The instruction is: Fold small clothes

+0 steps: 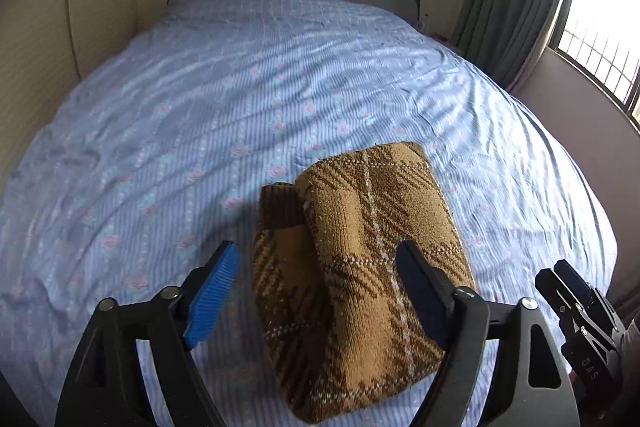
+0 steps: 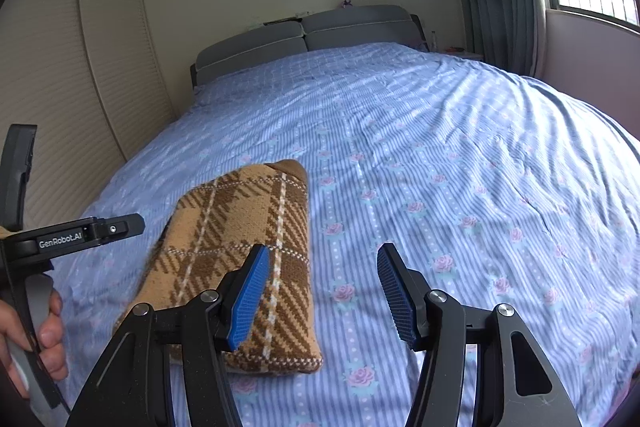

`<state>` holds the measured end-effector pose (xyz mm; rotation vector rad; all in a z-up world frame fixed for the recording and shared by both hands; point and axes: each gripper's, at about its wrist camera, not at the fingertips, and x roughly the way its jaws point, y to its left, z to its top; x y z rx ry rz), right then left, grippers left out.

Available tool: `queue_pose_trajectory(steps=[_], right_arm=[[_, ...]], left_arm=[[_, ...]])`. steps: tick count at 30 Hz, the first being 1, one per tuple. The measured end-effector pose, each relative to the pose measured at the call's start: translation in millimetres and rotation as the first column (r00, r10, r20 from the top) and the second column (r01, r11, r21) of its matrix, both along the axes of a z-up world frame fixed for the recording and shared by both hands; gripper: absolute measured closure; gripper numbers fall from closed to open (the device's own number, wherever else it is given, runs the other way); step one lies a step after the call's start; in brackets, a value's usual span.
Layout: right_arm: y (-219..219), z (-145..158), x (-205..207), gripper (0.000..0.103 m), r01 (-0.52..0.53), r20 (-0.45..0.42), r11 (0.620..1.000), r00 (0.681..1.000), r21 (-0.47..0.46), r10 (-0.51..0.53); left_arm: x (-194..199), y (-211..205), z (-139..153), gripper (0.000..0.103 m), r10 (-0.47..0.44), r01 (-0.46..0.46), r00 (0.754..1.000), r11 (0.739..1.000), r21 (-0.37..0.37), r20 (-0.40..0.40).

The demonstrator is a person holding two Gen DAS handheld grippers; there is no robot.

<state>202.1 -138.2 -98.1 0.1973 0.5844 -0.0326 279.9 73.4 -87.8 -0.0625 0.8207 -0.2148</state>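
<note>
Brown plaid knit garment (image 1: 360,267) folded into compact bundle, lying on blue floral bedsheet (image 1: 200,107) near foot of bed. Left gripper (image 1: 316,287) spread wide, above bundle, nothing pinched. Right gripper (image 2: 320,291) also spread, over sheet just right of bundle, empty.

Left gripper (image 1: 320,283), right gripper (image 2: 322,291): fingers spread.
</note>
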Motion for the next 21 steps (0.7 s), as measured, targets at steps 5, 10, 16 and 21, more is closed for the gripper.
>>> queue_pose_trajectory(steps=[5,10,16,21], right_arm=[[8,-4,0,0.035,-0.03,-0.03,0.999,0.999,-0.015,0.029],[17,-17,6,0.035,-0.074,-0.087,0.997,0.994,-0.038,0.07],[24,-33,16,0.035,-0.105,-0.16,0.993,0.983,-0.063,0.094],[25,-47,25,0.035,-0.119,-0.219,0.99,0.971,-0.076,0.099]], left_arm=[[-17,0,-3,0.019,0.02,-0.02,1.0,0.999,0.035,0.002],[-31,-3,-13,0.019,0.039,-0.039,0.999,0.998,0.048,-0.004],[-41,-6,-29,0.019,0.062,-0.061,0.998,0.995,0.074,-0.013],[-40,-5,-45,0.019,0.082,-0.078,0.996,0.993,0.085,-0.038]])
